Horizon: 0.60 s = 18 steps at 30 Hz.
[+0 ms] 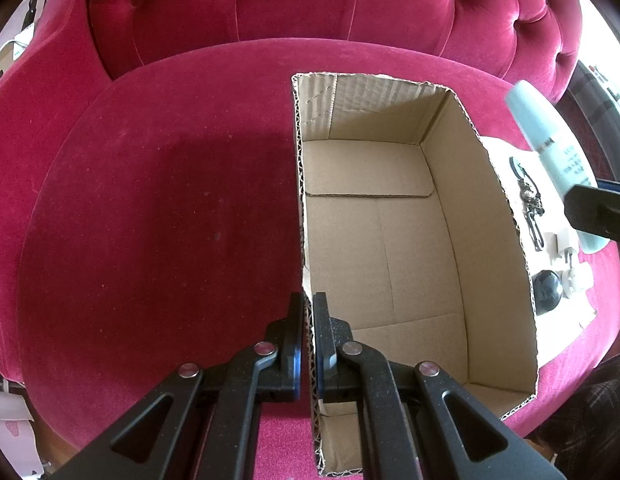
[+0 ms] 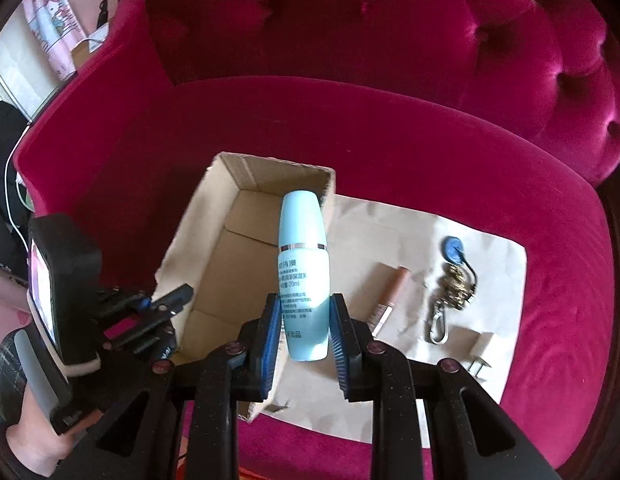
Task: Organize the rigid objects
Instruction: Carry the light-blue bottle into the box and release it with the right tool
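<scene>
An open, empty cardboard box (image 1: 389,240) (image 2: 238,256) sits on a crimson velvet seat. My left gripper (image 1: 308,312) is shut on the box's left wall near its front corner; in the right wrist view the left gripper (image 2: 178,298) appears at the box's left edge. A pale blue lotion bottle (image 2: 304,276) with printed text and a thin metal band is held by its lower half in my right gripper (image 2: 304,312), above the box's right wall. The bottle (image 1: 549,140) also shows at the right of the left wrist view.
White paper (image 2: 489,264) lies on the seat right of the box. On it rest a brown lipstick tube (image 2: 393,284), a keychain with a blue tag (image 2: 453,280) and a white plug (image 2: 481,350). A black round object (image 1: 546,292) sits beside the box. The tufted backrest (image 1: 349,4) rises behind.
</scene>
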{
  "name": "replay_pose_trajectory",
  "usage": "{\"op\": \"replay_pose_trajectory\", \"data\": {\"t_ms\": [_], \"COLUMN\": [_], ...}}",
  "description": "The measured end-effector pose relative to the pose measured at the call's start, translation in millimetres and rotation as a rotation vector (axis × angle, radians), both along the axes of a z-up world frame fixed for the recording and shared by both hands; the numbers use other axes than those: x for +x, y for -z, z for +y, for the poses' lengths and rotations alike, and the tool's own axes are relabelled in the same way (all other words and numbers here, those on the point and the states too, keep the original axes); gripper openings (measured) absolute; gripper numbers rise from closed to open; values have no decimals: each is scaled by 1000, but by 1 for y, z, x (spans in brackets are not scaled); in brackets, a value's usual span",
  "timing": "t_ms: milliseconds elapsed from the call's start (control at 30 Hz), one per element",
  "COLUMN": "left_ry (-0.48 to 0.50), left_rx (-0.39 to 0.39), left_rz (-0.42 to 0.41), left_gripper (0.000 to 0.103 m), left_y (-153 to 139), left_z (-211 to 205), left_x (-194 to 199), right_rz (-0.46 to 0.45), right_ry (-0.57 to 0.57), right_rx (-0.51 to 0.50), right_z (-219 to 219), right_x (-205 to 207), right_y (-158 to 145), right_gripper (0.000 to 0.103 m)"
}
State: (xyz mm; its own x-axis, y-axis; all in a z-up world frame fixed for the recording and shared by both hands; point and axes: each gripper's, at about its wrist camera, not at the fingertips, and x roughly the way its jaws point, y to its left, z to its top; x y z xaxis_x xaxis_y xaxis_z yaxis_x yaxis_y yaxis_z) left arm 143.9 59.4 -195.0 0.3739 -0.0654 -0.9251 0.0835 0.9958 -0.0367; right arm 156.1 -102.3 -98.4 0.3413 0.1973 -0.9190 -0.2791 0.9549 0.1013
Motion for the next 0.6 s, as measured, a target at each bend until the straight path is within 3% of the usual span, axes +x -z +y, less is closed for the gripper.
{"op": "replay_pose_trajectory", "data": {"t_ms": [600], "left_ry": [-2], "left_rx": [-1], "left_rz": [-2], "left_gripper": [5], "left_y": [-1], "left_z": [-1], "left_x": [2], "right_rz": [32], "right_ry": [-110], "right_rx": [45], "right_z": [42], "right_x": [19], "right_y": [28], "right_gripper": [25]}}
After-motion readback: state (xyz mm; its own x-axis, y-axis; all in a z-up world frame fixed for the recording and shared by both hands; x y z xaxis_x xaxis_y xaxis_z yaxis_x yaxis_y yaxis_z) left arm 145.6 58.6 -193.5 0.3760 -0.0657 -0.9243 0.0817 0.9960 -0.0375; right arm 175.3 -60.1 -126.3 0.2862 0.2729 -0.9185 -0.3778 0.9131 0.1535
